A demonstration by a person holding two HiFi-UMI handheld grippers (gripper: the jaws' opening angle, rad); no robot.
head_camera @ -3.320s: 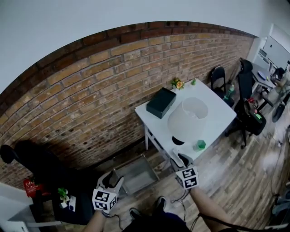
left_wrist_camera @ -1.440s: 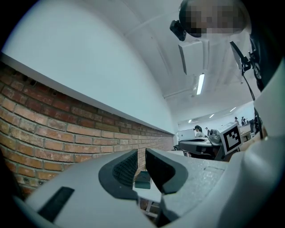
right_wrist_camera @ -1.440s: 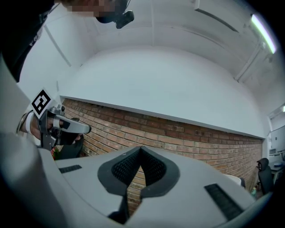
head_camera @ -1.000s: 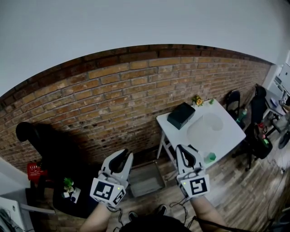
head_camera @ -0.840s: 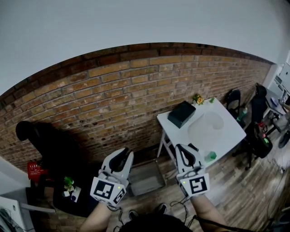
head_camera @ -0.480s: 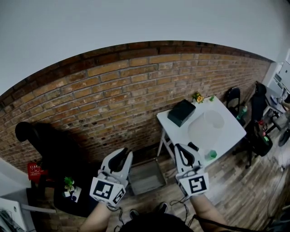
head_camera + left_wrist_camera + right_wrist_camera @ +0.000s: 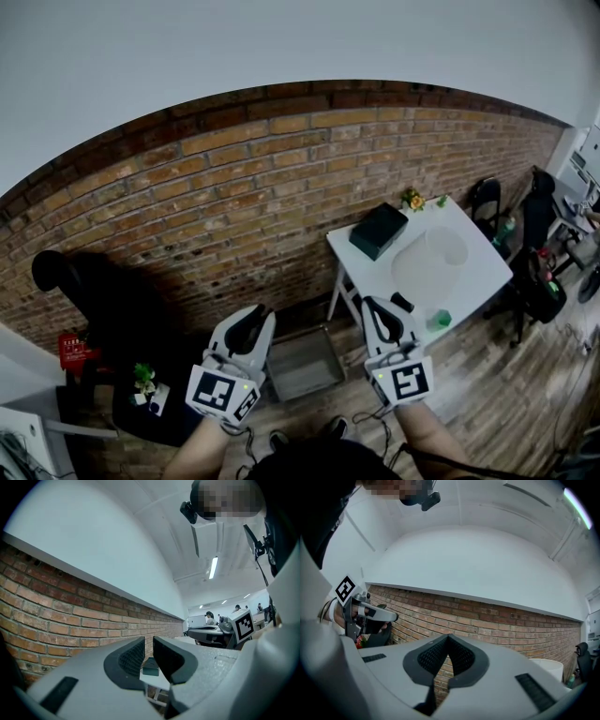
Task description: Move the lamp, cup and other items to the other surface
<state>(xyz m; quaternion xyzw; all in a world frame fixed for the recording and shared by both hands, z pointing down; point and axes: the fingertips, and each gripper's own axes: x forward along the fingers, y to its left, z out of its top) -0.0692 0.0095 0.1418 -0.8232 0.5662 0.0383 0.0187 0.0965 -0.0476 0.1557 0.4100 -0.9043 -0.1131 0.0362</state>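
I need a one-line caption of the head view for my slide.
Left claw and right claw, shut and empty, before a brick wall; lamp on white table.

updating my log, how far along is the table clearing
Nothing looks done: the white shaded lamp, small green cup, dark rectangular box and yellow flowers all sit on the white square table. Nothing in hand: left tool and right tool are shut, empty, short of it. All moves remain.

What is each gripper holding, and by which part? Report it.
Nothing is held. The left gripper and the right gripper are both shut with nothing between their jaws.
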